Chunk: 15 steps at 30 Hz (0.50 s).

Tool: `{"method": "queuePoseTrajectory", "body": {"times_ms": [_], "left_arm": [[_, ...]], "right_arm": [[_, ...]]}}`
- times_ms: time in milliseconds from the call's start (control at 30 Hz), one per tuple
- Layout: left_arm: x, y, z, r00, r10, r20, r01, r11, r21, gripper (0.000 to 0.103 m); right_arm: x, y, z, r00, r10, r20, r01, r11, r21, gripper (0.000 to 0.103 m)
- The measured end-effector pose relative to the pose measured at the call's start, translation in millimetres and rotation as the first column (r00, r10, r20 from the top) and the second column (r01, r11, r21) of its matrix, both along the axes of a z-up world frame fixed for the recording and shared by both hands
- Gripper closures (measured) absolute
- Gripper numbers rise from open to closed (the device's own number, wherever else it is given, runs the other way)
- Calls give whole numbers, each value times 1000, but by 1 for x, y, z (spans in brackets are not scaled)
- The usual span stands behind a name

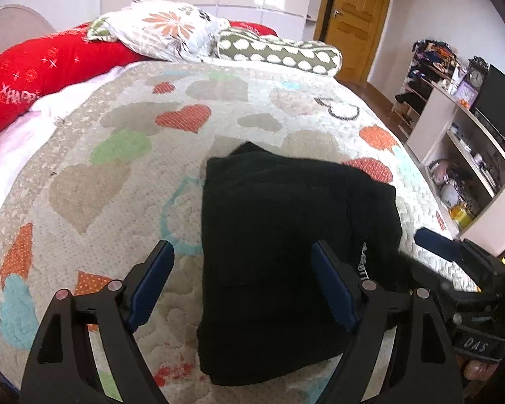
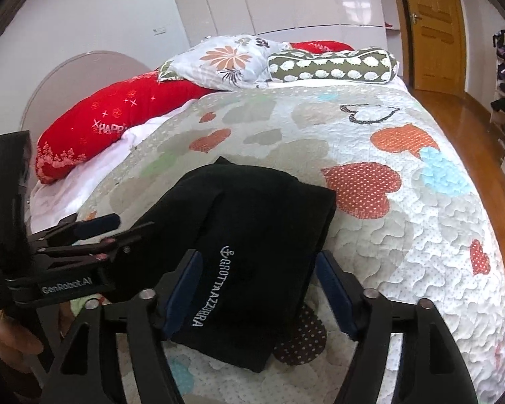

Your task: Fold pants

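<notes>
The folded black fabric pants (image 1: 286, 252) lie as a compact rectangular bundle on the quilted heart-patterned bedspread (image 1: 118, 175), near the foot end of the bed. White embroidered lettering (image 2: 209, 288) runs along the bundle's upper layer. In the left wrist view the bundle's left edge is straight and sharply set off against the quilt, its near edge curves toward the camera, and its far corner rises in a small peak.

The left tool (image 1: 242, 279) hangs above the near part of the bundle, its blue-padded fingers spread wide and holding nothing; one finger is over bare quilt, the other over the black cloth. The right tool (image 2: 257, 289) is likewise spread wide and empty, its fingers straddling the bundle's near right part with the lettering between them. Each tool shows at the edge of the other's view, close beside the bundle.

Open quilt stretches left of the pants and beyond them up to the long red cushion (image 1: 43, 70), the white floral pillow (image 1: 161, 30) and the olive dotted bolster (image 1: 279, 50) at the head. To the right the bed edge drops to a wooden floor (image 2: 461, 118), with white open shelving (image 1: 454, 141) and a yellow-brown wooden door (image 1: 357, 23) beyond.
</notes>
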State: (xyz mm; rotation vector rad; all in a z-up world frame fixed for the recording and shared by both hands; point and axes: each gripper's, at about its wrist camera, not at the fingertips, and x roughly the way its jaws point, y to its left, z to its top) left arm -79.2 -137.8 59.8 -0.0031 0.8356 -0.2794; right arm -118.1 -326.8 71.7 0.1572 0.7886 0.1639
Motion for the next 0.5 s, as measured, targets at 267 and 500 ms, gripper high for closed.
{"method": "queuePoseTrajectory", "body": {"times_ms": [267,500], "left_arm": [[1,1,2,1000,17,11,-17,1000,12,19],[0,1,2,1000,9,5,-10,1000,13,19]], "right_arm": [[1,1,-3,1000,-3,-6,3,1000,-4,21],[3,1,-7,1000,-1,-27,1,1000,-10,21]]}}
